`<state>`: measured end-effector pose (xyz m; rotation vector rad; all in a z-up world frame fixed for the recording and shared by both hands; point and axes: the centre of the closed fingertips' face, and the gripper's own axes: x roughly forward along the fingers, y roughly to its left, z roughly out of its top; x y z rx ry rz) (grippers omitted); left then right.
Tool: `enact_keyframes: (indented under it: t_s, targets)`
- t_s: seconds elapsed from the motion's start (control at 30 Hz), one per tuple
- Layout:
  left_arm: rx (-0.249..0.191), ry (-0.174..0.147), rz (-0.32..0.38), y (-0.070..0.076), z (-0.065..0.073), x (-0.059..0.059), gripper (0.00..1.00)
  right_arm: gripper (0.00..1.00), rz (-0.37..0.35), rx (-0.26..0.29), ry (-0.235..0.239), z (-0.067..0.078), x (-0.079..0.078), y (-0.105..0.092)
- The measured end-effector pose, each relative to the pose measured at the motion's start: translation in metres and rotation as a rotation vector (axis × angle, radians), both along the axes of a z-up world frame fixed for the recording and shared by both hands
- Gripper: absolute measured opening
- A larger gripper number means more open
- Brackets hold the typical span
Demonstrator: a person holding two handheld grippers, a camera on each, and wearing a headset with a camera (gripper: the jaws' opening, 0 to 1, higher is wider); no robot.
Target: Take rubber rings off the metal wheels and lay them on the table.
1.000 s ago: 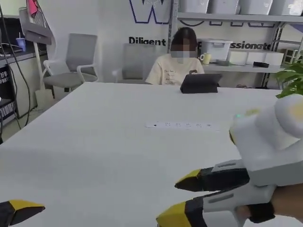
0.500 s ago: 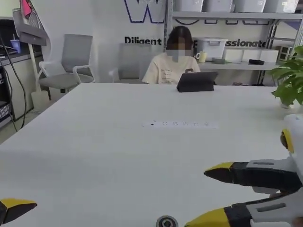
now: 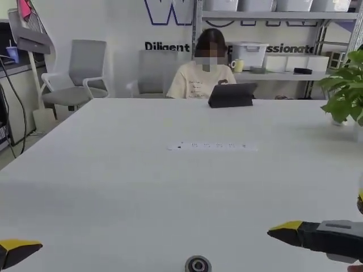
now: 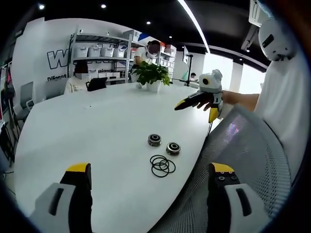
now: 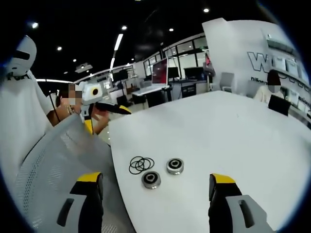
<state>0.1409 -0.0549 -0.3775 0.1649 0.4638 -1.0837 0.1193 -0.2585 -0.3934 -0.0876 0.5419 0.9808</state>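
Left gripper (image 4: pixel 149 168) and right gripper (image 5: pixel 155 177) are hovering open and empty at the white worktop (image 4: pixel 97 126), where loose rubber rings (image 4: pixel 162 165) are lying heaped just beside two metal wheels (image 4: pixel 154 140) at lower centre, suggesting the stripping is largely done.

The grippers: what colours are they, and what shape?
The left gripper and the right gripper match: each has two long black jaws with yellow tips, on a pale grey-white body. The person holding them wears a white top.

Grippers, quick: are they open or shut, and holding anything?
Left gripper: open, holding nothing.
Right gripper: open, holding nothing.
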Motion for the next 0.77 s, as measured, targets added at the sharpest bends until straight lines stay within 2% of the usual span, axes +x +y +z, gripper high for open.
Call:
enact_keyframes:
  t_s: [0.43,0.77]
  targets:
    - [-0.013,0.021,0.018,0.004,-0.005,-0.001,0.99,0.95,-0.051,-0.029,0.063,-0.030,-0.011,-0.018]
    - [-0.011,0.031,0.022,0.006,-0.007,-0.002,0.99,0.96,-0.070,-0.084,0.111,-0.049,-0.021,-0.029]
